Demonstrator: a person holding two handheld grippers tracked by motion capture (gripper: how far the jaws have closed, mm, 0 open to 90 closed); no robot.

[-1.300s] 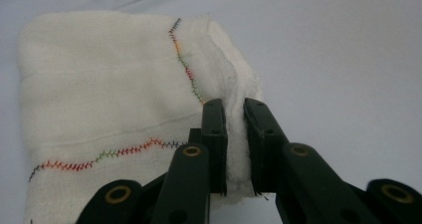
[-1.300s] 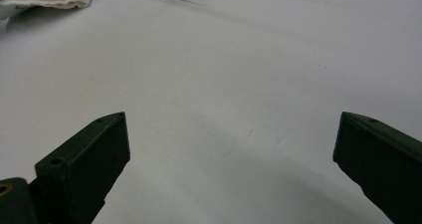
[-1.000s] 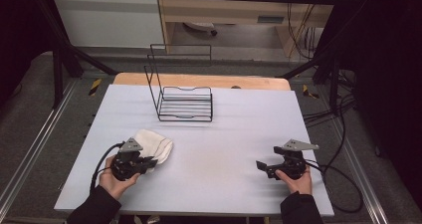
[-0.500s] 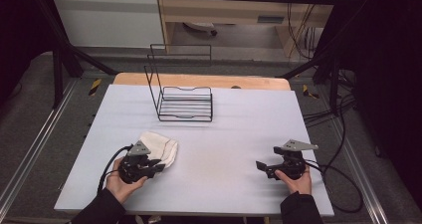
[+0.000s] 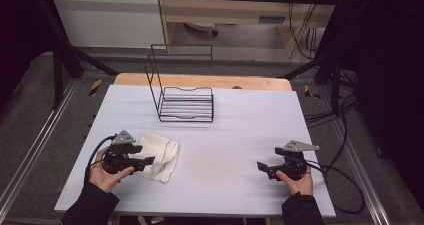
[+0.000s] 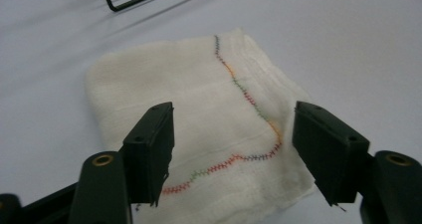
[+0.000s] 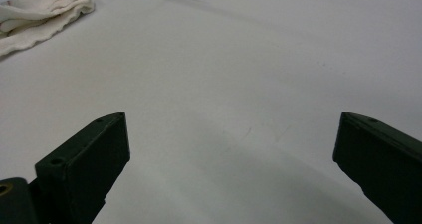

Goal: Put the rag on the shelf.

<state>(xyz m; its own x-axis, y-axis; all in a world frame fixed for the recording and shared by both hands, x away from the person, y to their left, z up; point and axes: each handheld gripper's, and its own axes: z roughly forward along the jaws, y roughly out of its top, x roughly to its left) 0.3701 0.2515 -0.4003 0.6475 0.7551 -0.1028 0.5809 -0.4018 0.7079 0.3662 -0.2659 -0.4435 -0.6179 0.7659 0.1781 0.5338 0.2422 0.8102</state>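
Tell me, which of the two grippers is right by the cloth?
The left gripper. Its open jaws hang over the folded white cloth, while the right gripper sits far off over bare table.

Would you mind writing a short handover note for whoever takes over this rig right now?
Left gripper: open, jaws spread above the near edge of the folded white cloth, not clamped on it.
Right gripper: open, holding nothing, low over bare table at the near right.
Cloth: lies folded on the near left of the table, with a coloured zigzag stitch line across it.
Black wire rack: stands at the far middle of the table, nothing in it.
Done: left gripper is lined up at the cloth.
Left: probably close on the cloth and handle it; the cloth is not yet gripped.
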